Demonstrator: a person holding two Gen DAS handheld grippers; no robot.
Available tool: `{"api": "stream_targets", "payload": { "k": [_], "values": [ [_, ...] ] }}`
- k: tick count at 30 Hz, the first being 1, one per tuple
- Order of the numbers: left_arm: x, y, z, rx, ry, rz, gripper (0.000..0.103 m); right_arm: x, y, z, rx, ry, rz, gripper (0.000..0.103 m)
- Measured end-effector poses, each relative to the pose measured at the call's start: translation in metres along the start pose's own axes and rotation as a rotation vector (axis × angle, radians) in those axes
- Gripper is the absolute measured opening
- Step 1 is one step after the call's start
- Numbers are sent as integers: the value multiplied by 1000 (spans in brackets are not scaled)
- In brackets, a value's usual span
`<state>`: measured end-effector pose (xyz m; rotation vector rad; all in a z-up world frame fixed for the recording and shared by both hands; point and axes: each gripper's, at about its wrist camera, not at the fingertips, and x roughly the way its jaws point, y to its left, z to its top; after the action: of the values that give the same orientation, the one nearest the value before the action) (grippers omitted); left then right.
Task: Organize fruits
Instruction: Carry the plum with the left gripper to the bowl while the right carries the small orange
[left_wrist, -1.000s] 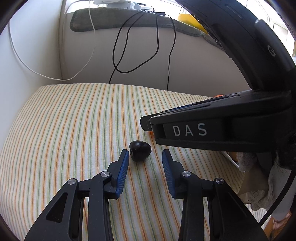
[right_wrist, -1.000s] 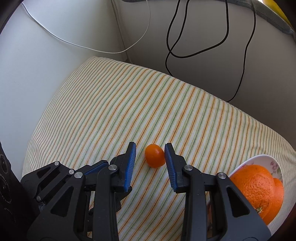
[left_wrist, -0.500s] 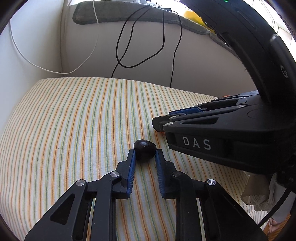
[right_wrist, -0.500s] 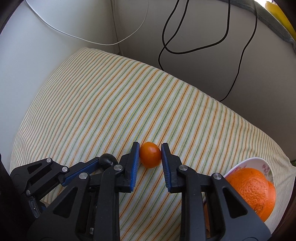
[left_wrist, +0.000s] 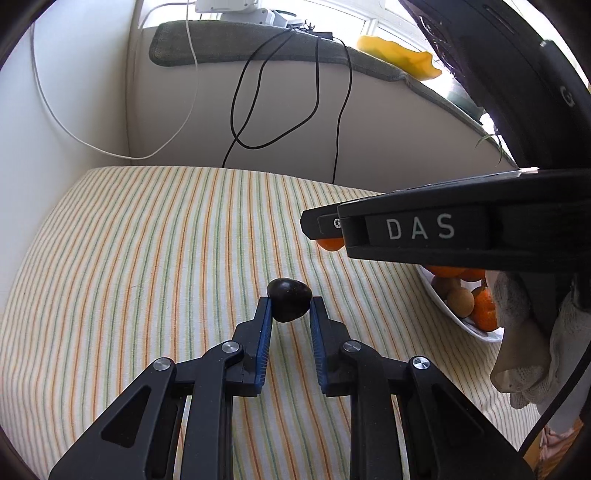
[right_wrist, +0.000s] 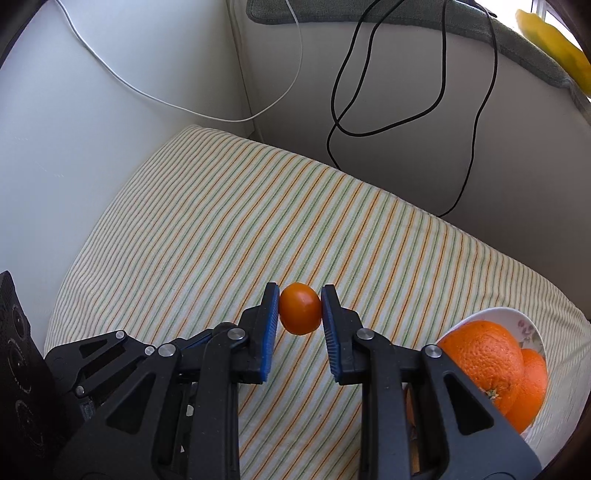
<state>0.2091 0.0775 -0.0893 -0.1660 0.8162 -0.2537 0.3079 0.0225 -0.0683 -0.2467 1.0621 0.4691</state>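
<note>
Striped cloth (right_wrist: 207, 229) lies bare beyond both clamped claws.

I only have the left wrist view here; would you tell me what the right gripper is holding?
Observer: The right gripper is shut on a small orange fruit, pinched between both pads.
Operator: Thank you. What tops the bowl?
Observer: A large orange sits highest in the bowl, another orange beside it.
Operator: And is my left gripper visible there?
Observer: Only its black fingers, at the lower left; the dark fruit is hidden behind the right gripper's fingers.
</note>
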Motion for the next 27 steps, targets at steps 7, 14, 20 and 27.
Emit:
{"api": "stream_targets", "payload": {
  "k": [7,14,20,27],
  "values": [
    [-21,-3,-1,-11,-32,-18,19,-44,-6,-18,1,-78,50,24],
    [-37,-24,-6,-3,-52,-40,19,-93,-33,-46,40,-159,68,24],
    [-42,-46,-11,12,-54,-67,19,-120,-60,-72,84,-200,81,24],
    [-43,-73,-12,39,-57,-104,19,-141,-94,-108,132,-233,62,24]
  ]
}}
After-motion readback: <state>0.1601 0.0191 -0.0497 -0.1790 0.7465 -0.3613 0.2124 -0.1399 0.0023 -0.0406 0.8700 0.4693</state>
